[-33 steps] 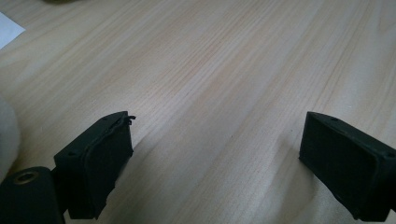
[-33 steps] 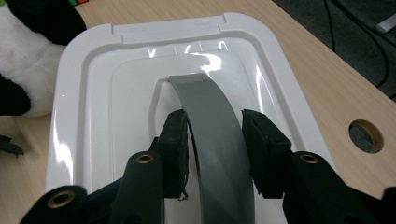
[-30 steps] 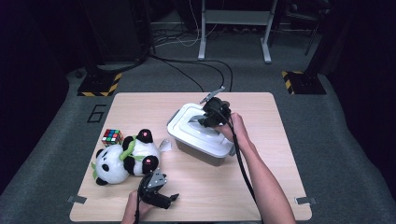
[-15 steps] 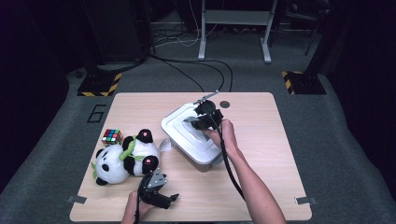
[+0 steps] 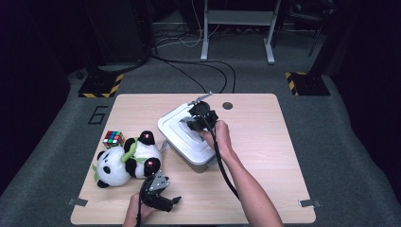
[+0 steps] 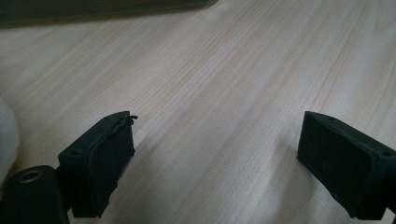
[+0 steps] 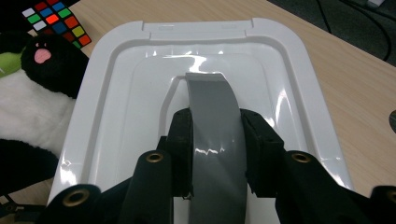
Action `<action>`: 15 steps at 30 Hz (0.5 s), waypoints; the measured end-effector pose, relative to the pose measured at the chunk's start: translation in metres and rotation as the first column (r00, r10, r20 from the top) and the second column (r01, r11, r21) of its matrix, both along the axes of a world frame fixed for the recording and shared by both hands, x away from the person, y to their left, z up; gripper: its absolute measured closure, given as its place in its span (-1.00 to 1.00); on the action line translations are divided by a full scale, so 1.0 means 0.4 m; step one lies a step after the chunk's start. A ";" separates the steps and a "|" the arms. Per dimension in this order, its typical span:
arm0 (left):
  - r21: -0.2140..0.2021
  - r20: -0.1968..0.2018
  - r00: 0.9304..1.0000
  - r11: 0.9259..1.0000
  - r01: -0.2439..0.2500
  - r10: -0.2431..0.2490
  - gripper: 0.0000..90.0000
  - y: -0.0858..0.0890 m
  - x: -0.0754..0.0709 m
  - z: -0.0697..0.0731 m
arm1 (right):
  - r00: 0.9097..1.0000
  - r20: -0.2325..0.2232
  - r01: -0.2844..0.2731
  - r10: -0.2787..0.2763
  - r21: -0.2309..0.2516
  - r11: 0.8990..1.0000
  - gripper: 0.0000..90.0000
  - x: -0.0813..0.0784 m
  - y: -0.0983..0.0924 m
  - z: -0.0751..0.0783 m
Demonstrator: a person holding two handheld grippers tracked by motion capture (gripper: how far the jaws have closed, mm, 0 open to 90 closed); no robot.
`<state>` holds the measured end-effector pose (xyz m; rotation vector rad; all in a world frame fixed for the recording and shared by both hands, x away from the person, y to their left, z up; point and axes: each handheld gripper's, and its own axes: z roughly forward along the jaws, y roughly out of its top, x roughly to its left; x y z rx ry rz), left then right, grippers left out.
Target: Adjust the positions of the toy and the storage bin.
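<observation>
From the high view, the white lid (image 5: 182, 135) sits on its box at the table's (image 5: 265, 142) centre, the right gripper (image 5: 197, 120) on top of it; at seven o'clock lies the panda toy (image 5: 125, 158), the left gripper (image 5: 163, 198) nearer the front edge. In the left gripper view, the jaws stand wide apart over bare wood. In the right gripper view, the jaws, just closing, clamp the grey handle (image 7: 215, 121); the puzzle cube (image 7: 56, 23) shows at eleven o'clock.

Fingers (image 7: 254, 140) clamped on grey handle (image 7: 212, 116) of white lid (image 7: 289, 79); panda (image 7: 32, 98) beside.
</observation>
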<state>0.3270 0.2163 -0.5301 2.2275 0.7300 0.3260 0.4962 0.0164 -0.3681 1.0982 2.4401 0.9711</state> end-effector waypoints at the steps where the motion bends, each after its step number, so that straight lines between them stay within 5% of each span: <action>1: 0.005 0.002 1.000 1.000 0.004 -0.004 -0.77 0.001 0.001 0.001 | 1.000 -0.008 0.006 -0.006 -0.001 1.000 0.48 0.000 0.005 0.001; 15: 0.000 -0.001 1.000 1.000 0.006 -0.006 -0.77 0.001 0.002 0.000 | 1.000 0.004 0.022 -0.022 -0.011 1.000 0.48 0.007 0.036 -0.001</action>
